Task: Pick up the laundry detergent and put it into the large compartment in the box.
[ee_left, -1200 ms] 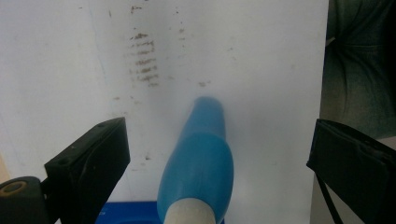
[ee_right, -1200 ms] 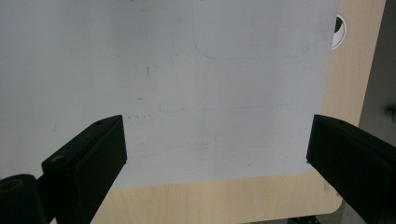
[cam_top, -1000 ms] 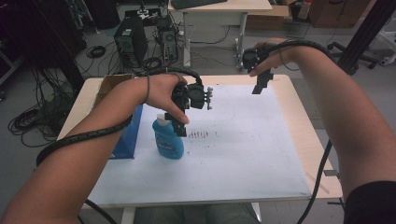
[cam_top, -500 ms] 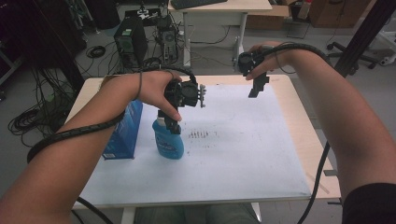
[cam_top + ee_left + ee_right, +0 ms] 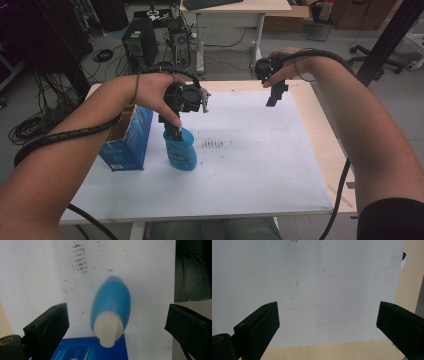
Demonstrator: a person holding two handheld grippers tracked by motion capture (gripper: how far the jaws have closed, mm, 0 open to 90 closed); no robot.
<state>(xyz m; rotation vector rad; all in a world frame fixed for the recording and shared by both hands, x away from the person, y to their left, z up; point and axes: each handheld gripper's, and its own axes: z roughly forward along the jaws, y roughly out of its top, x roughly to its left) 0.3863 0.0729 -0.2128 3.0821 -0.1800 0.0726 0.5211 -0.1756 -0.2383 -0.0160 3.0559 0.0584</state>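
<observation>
A blue bottle (image 5: 181,152) with a white cap (image 5: 108,328) stands upright on the white sheet (image 5: 240,170), just right of a blue box (image 5: 127,137). My left gripper (image 5: 174,131) hangs straight above the bottle, pointing down. In the left gripper view its jaws stand wide apart on either side of the cap, touching nothing. My right gripper (image 5: 276,95) is held high over the far right part of the sheet, open, with only the bare sheet (image 5: 312,290) below it.
Dark smudges (image 5: 214,144) mark the sheet right of the bottle. The wooden table (image 5: 325,145) shows as a strip along the sheet's right side. Computers and cables (image 5: 150,40) lie on the floor beyond the far edge.
My left gripper has shifted left and back, from right of the bottle to directly above its cap. The right gripper has drifted slightly left and away.
</observation>
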